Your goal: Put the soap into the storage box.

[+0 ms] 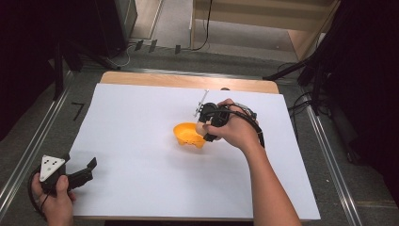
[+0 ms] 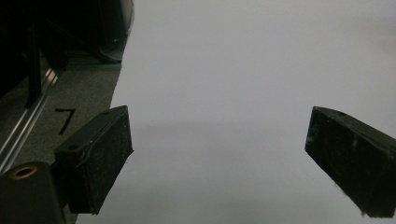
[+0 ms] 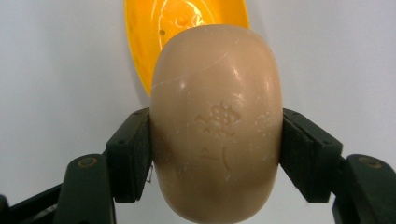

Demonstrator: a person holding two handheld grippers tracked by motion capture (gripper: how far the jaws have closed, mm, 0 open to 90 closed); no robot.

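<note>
Step in hand, as I read it: getting the soap bar [image 3: 217, 126] into the orange dish [image 1: 189, 134]. The right gripper [image 3: 217, 156] pinches the bar across its short sides w/ both jaws flat on it, right at the dish's near rim, which peeks out behind the bar in the right gripper view. To do it well: carry the bar over the dish's hollow, not the rim, lower it close before letting go, and keep the squeeze even, since a rounded, waxy bar can squirt out or twist if tilted. Bar is beige, smooth, pillow-shaped, w/ a pressed emblem and a few fine scratches; looks firm but slick. Dish is glossy hard plastic, shallow oval, small holes in the bottom, probably light enough to skid on the white sheet [image 1: 141, 155] covering the tabletop. Left gripper [image 1: 77, 175] rests near the front-left corner, jaws spread, nothing between them.
</note>
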